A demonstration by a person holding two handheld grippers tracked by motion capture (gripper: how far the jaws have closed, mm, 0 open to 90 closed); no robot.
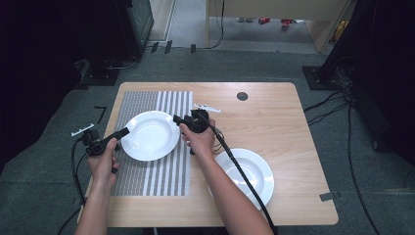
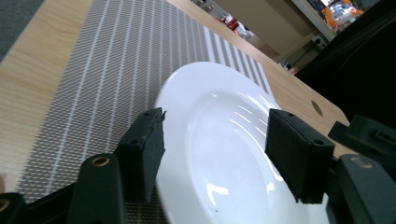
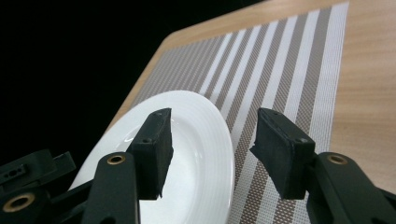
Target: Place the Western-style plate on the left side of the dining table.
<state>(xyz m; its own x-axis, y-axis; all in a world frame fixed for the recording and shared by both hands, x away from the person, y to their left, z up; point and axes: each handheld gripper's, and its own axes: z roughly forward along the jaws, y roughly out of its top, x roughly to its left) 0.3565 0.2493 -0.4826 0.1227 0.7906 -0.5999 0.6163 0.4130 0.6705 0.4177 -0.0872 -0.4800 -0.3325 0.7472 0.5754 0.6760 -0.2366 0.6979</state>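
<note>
The white plate (image 1: 149, 135) lies on the striped placemat (image 1: 147, 176), with my left gripper (image 1: 122, 132) at its left rim and my right gripper (image 1: 177, 119) at its right rim. Both pairs of my fingers stand apart, straddling the rim without pressing it. A second plate (image 1: 254, 169) sits off the placemat to the right.

The far and right stretches of the table (image 1: 274, 112) lie bare, offering free passage. A white plate (image 1: 149, 135) occupies the striped mat (image 1: 151, 181), flanked by both grippers (left (image 1: 122, 132), right (image 1: 177, 119)). A second plate (image 1: 252, 171) blocks the near right.
</note>
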